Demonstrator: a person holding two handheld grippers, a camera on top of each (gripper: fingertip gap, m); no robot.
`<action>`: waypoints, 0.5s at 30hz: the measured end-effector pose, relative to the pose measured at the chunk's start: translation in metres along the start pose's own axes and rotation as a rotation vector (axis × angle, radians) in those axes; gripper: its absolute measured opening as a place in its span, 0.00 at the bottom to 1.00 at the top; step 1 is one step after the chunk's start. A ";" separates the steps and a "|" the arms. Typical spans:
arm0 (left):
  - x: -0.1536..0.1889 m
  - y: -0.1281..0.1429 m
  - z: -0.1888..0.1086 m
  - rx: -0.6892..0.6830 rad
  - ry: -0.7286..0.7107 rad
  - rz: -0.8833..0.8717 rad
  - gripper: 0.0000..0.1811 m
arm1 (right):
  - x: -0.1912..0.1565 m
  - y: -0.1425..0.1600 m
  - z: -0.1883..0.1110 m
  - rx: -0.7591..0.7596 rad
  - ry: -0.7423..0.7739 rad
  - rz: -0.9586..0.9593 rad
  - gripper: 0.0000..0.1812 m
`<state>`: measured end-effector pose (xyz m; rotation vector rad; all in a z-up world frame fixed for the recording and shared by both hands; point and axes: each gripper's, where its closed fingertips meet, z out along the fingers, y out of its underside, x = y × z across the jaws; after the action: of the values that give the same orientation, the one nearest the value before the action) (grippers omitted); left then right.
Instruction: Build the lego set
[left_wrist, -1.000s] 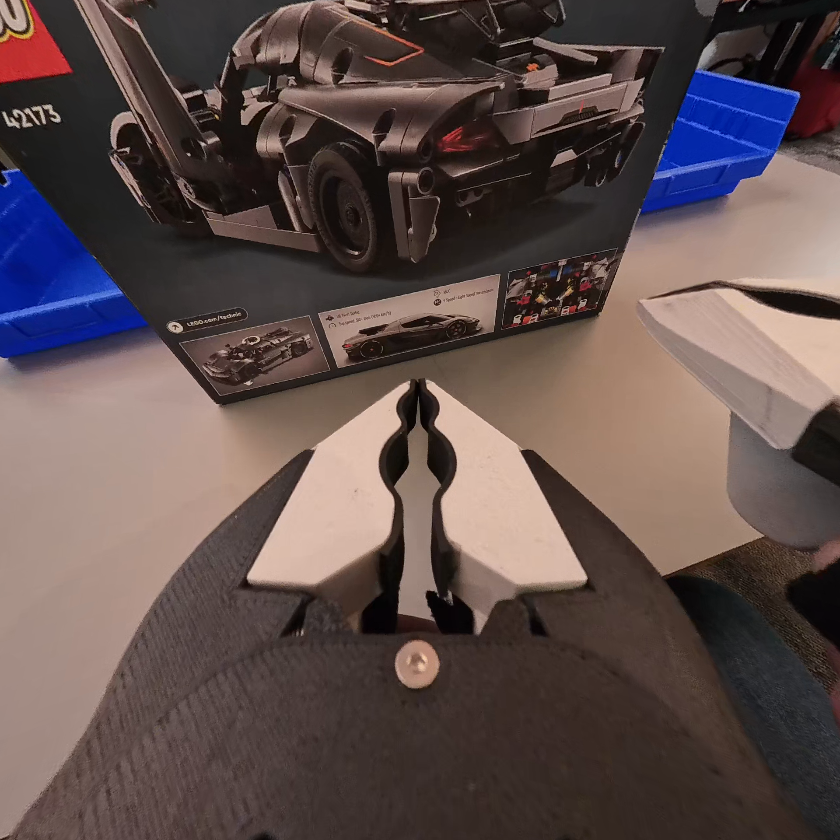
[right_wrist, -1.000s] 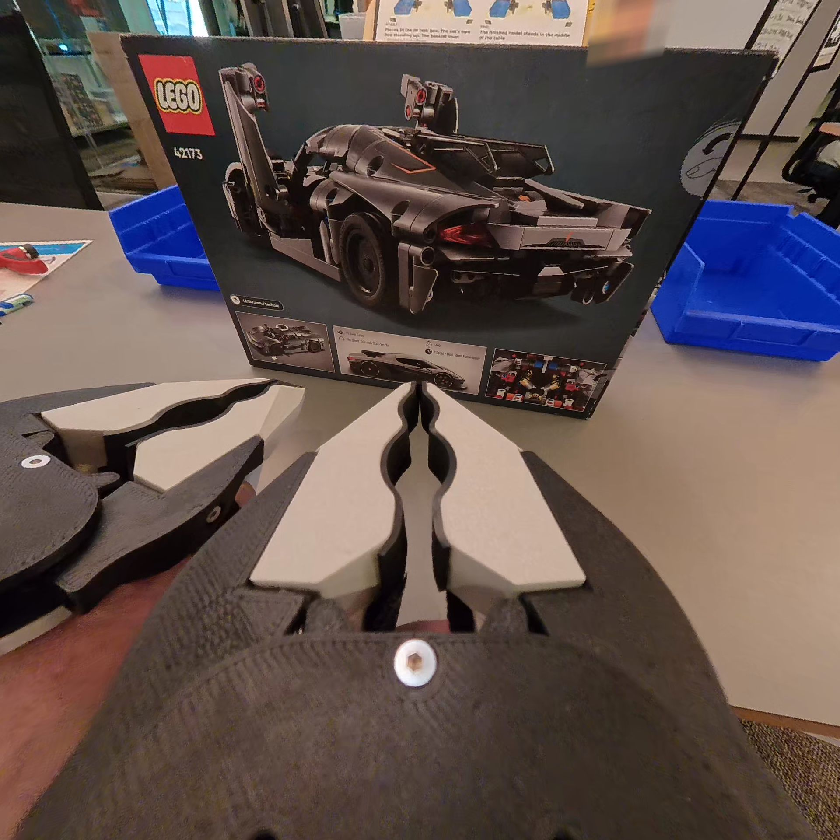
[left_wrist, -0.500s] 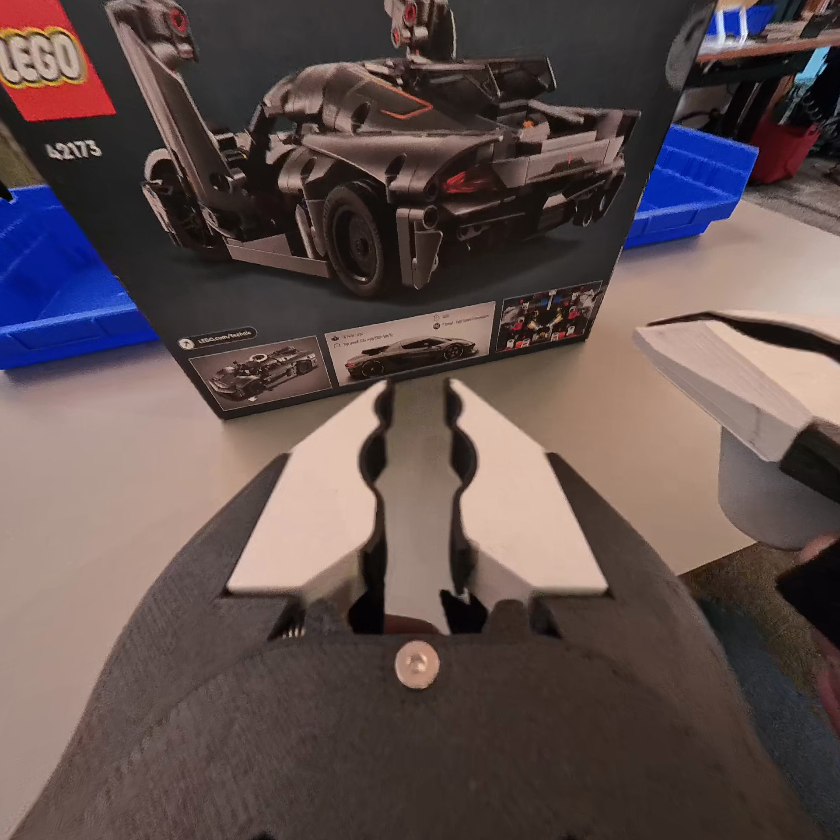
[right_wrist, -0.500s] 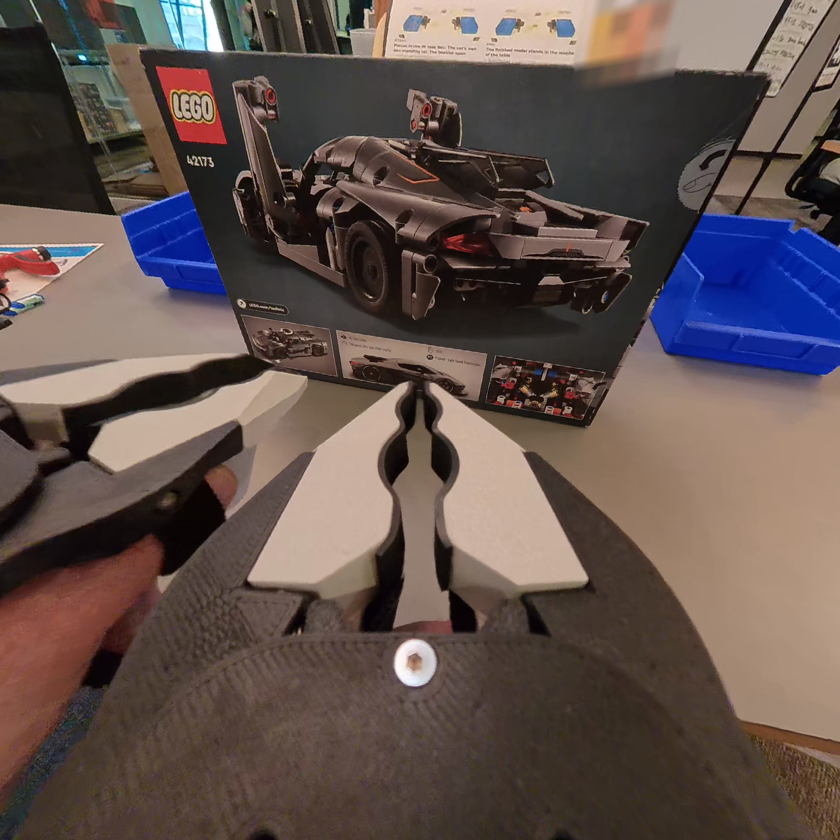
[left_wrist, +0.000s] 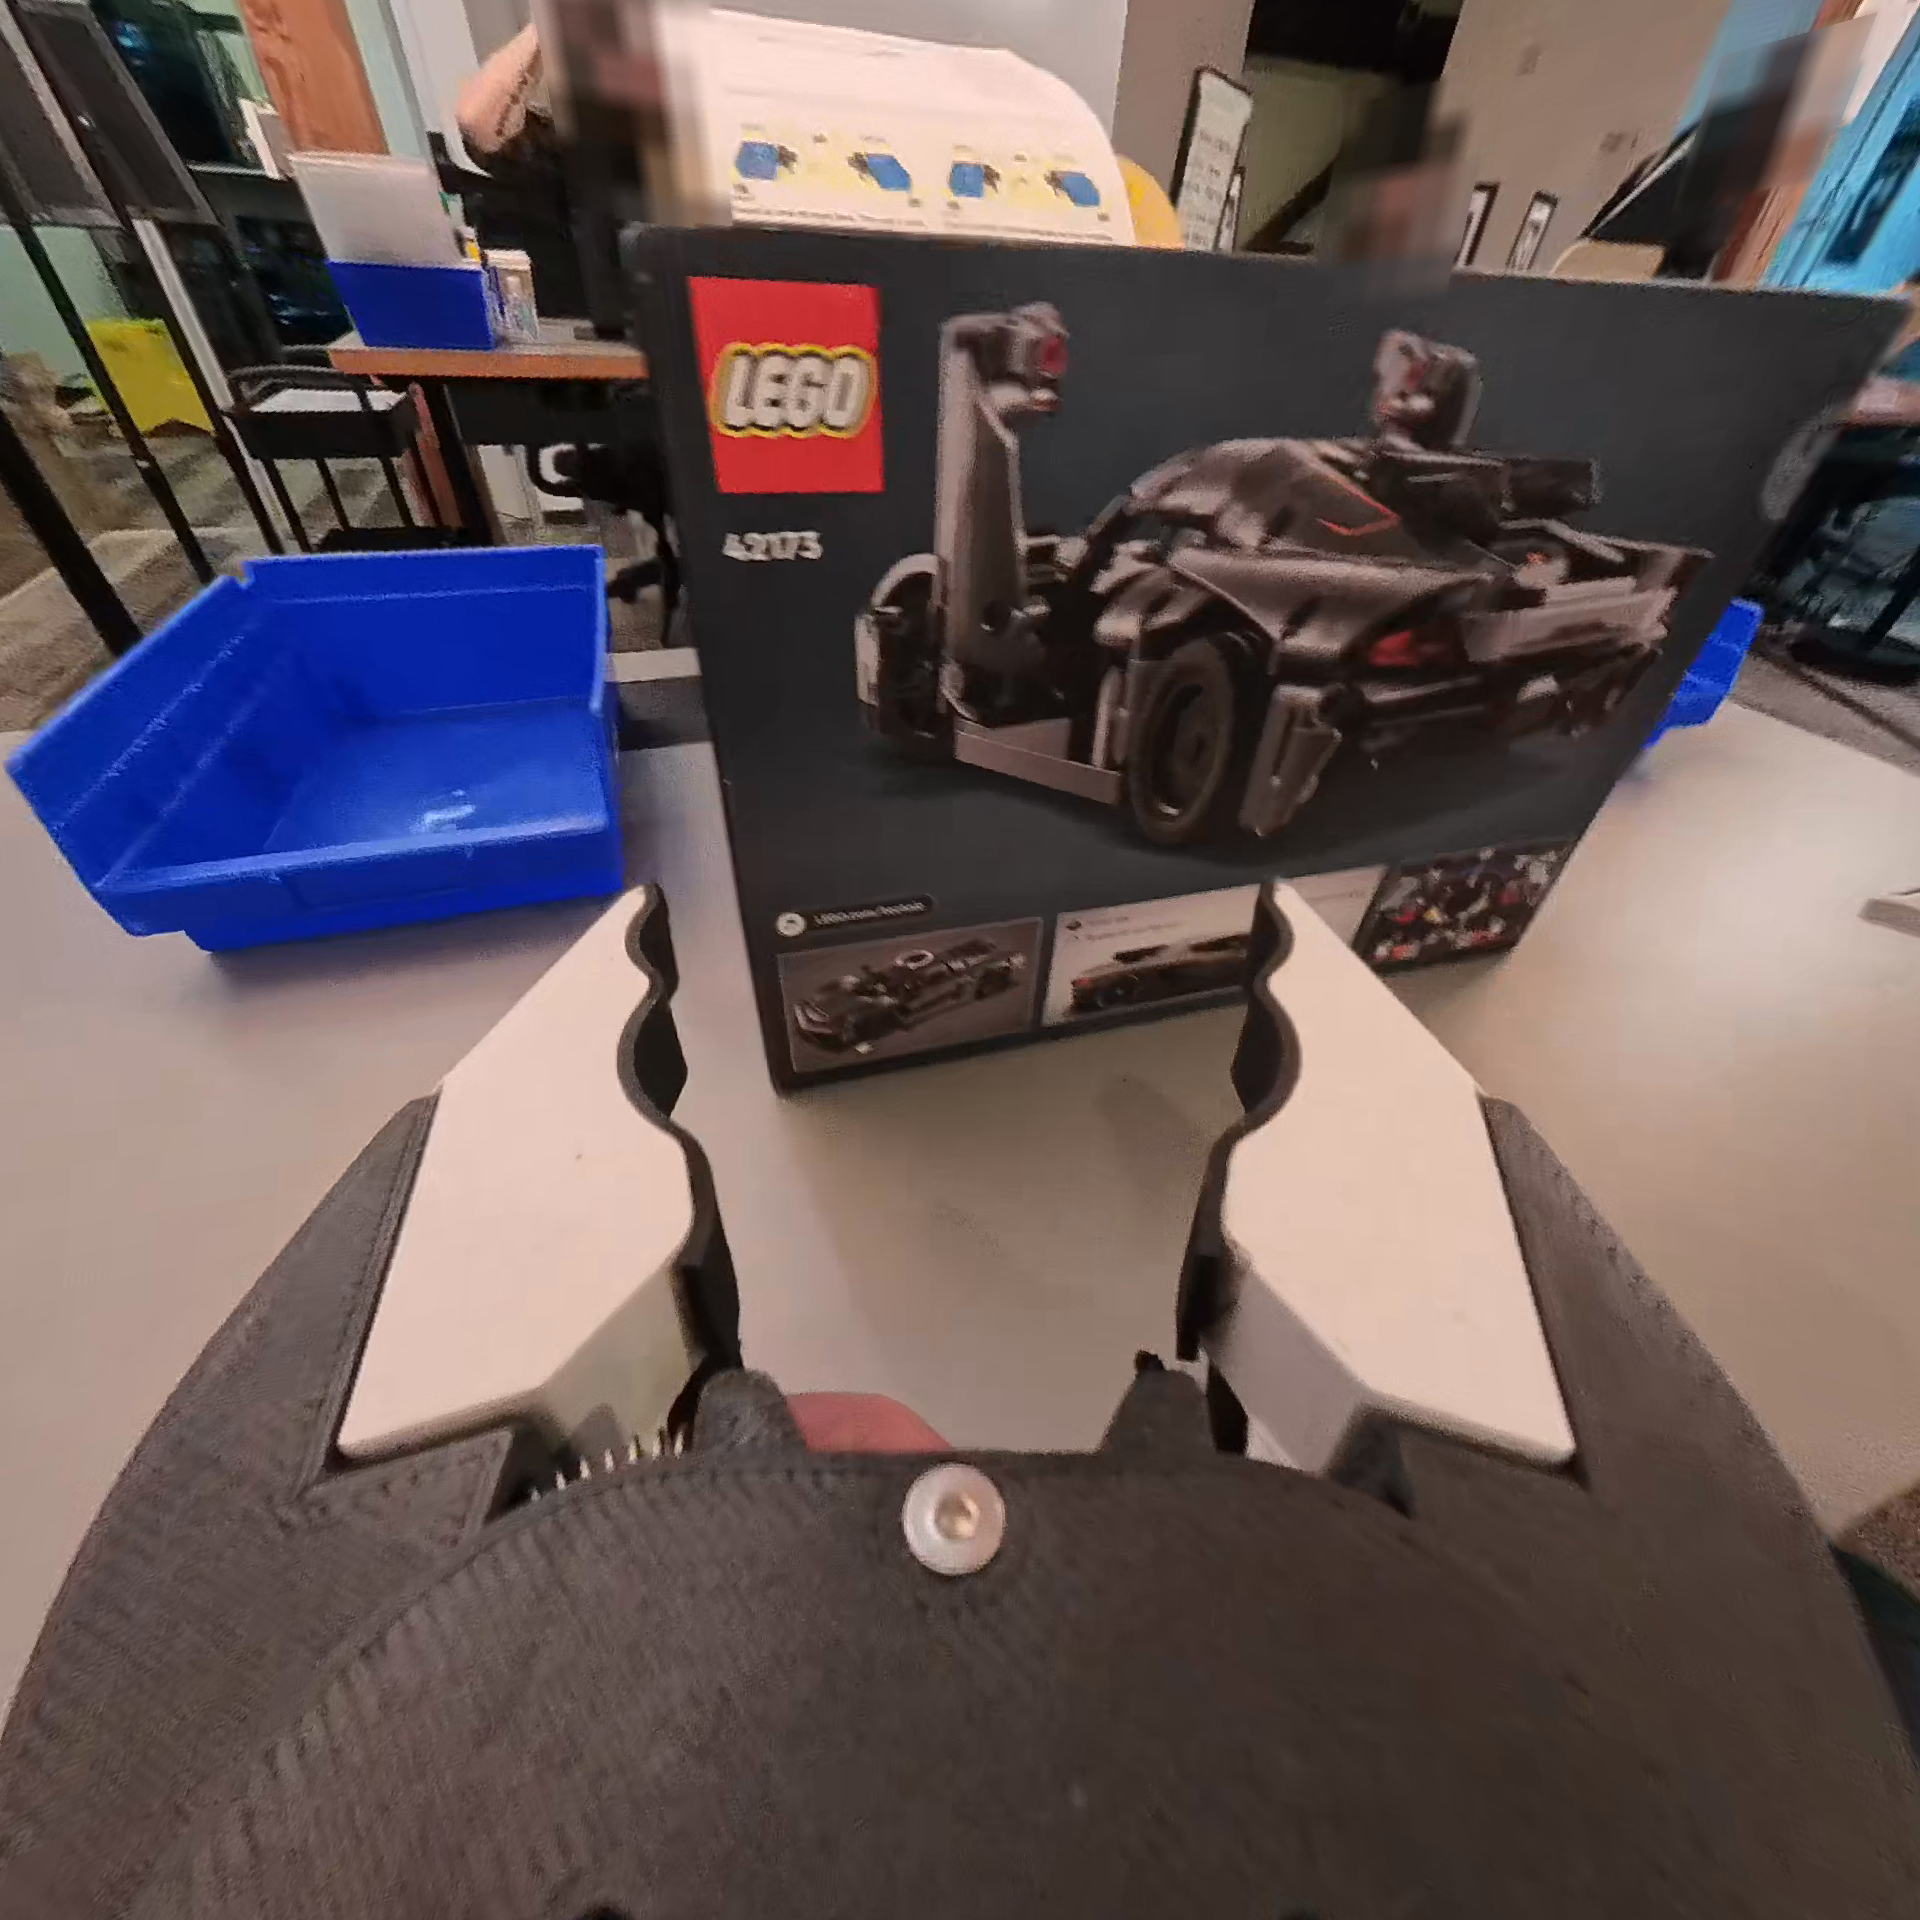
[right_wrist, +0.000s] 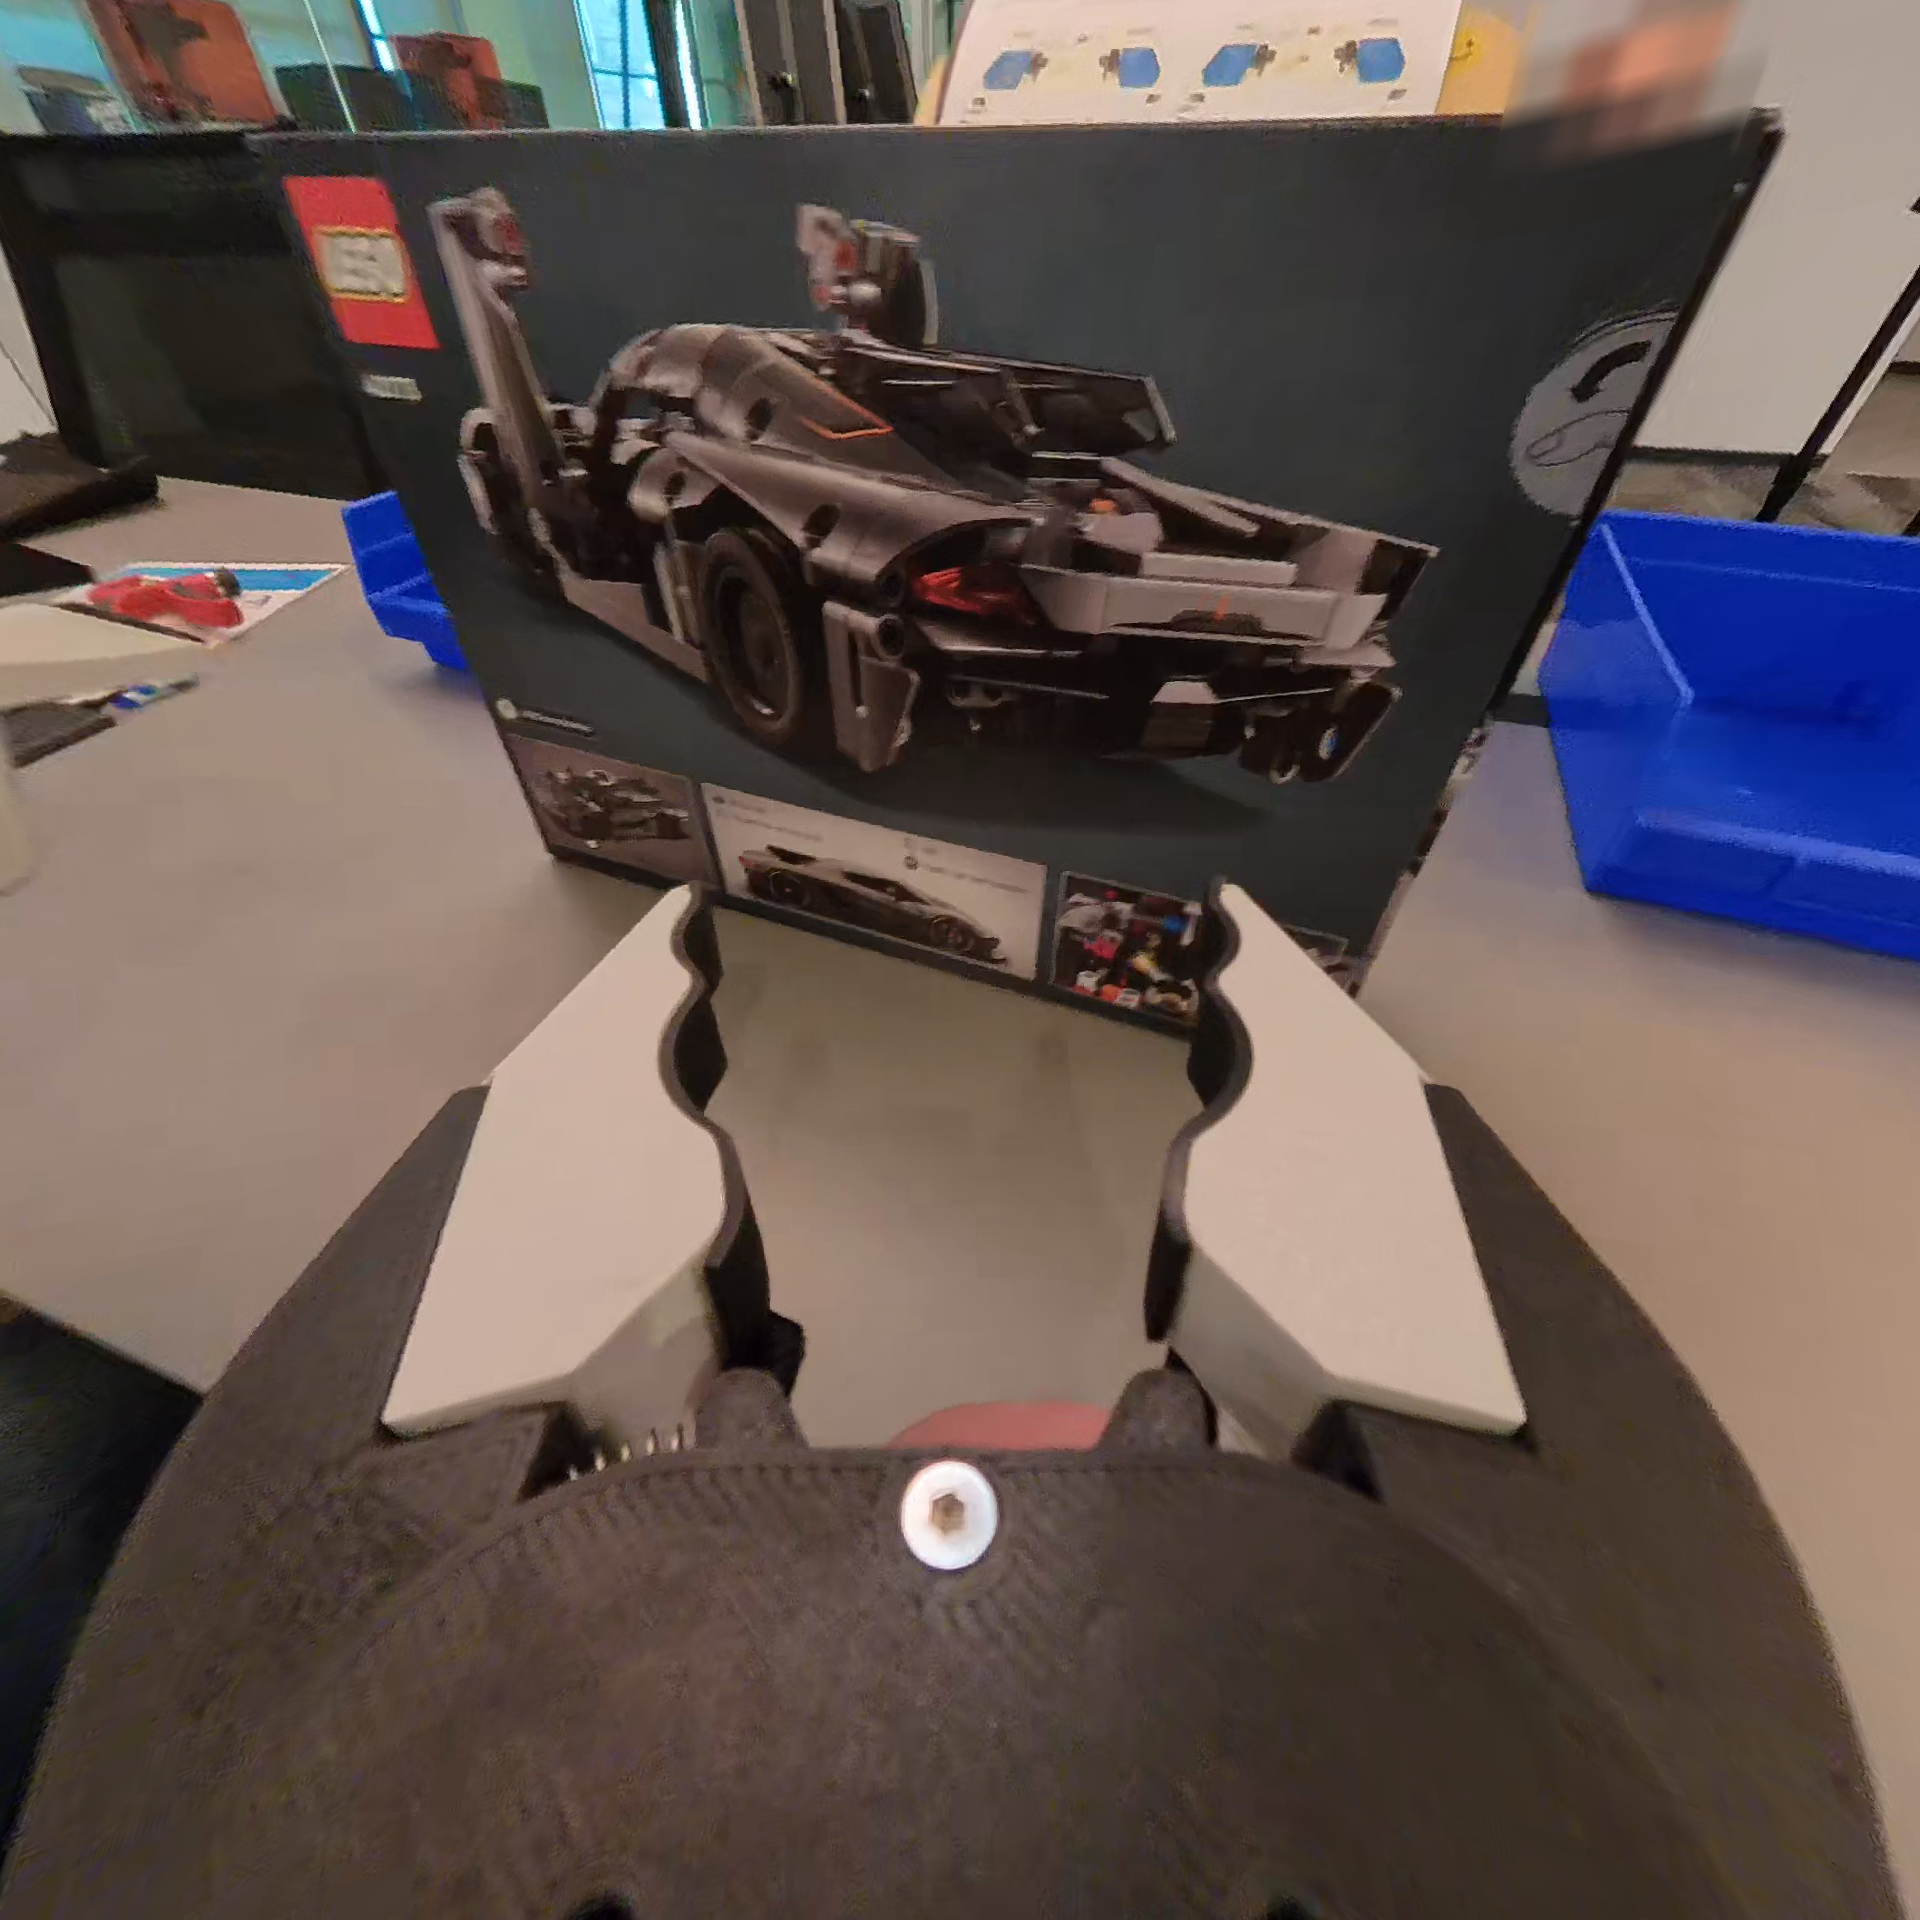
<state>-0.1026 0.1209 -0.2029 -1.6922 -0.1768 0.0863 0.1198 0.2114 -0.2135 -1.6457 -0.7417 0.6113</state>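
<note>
A dark lego set box (left_wrist: 1195, 644) with a picture of a grey car stands upright on the grey table (left_wrist: 260, 1091); it also shows in the right wrist view (right_wrist: 987, 499). My left gripper (left_wrist: 961, 914) is open and empty, its fingertips just in front of the box's lower left part. My right gripper (right_wrist: 956, 909) is open and empty, its fingertips just short of the box's lower edge. Neither gripper touches the box.
A blue bin (left_wrist: 332, 748) sits left of the box, and another blue bin (right_wrist: 1756, 727) sits right of it. A printed sheet with a red object (right_wrist: 187, 603) lies at the far left. A poster and furniture stand behind the table.
Both grippers have opened wide from shut. Both views have risen and shifted, so the box now shows whole and neither gripper shows in the other's view.
</note>
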 end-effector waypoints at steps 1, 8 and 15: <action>-0.010 -0.002 0.006 0.010 0.005 -0.016 0.60 | 0.010 -0.002 0.005 0.006 -0.003 0.006 0.52; -0.045 0.002 0.072 0.011 0.167 -0.048 0.65 | 0.087 -0.008 0.058 0.026 -0.065 0.034 0.62; -0.042 0.025 0.124 -0.033 0.378 -0.091 0.59 | 0.121 0.001 0.109 0.016 -0.220 0.008 0.56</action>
<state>-0.1623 0.2317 -0.2460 -1.6981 0.0290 -0.3039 0.1198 0.3732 -0.2357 -1.5833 -0.8870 0.8108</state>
